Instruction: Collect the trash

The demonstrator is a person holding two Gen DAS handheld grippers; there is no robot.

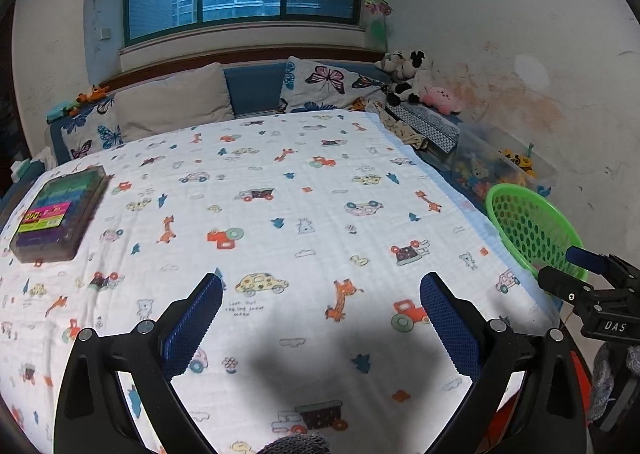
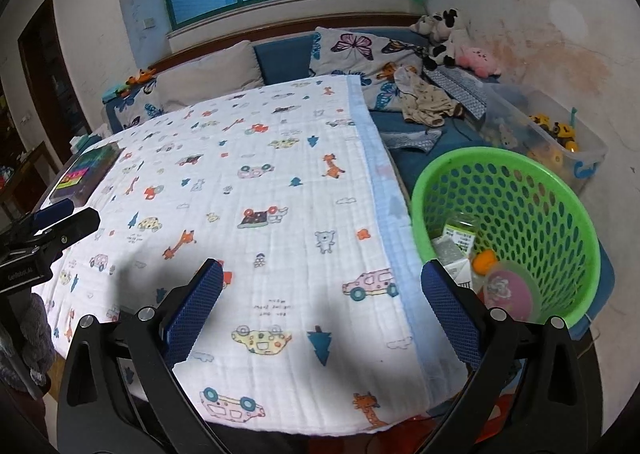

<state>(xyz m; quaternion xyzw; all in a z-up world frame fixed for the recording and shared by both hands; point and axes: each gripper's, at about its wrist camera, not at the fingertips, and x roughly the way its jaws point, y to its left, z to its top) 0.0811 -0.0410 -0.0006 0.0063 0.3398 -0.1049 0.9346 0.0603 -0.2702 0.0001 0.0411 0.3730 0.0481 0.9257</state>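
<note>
White muslin blanket (image 2: pixel 280 181), printed with cartoon cars, giraffes and trees, covers a table from near to far. Behind it, blue bedding holds butterfly pillows (image 2: pixel 360 49) and plush toys (image 2: pixel 452 37). On the far right a clear plastic bin (image 2: pixel 560 141) holds yellow toy vehicles. To the right of the blanket's edge stands a green perforated basket (image 2: pixel 508 213); inside lies the trash (image 2: pixel 476 266): small paper cartons, an orange scrap and a pink round lid. At the far left of the blanket rests a clear case (image 1: pixel 56 209) of coloured markers. The left gripper (image 1: pixel 320 318) hangs above the blanket, jaws spread, nothing between them. The right gripper (image 2: pixel 322 306), near the basket, is released and likewise empty.
</note>
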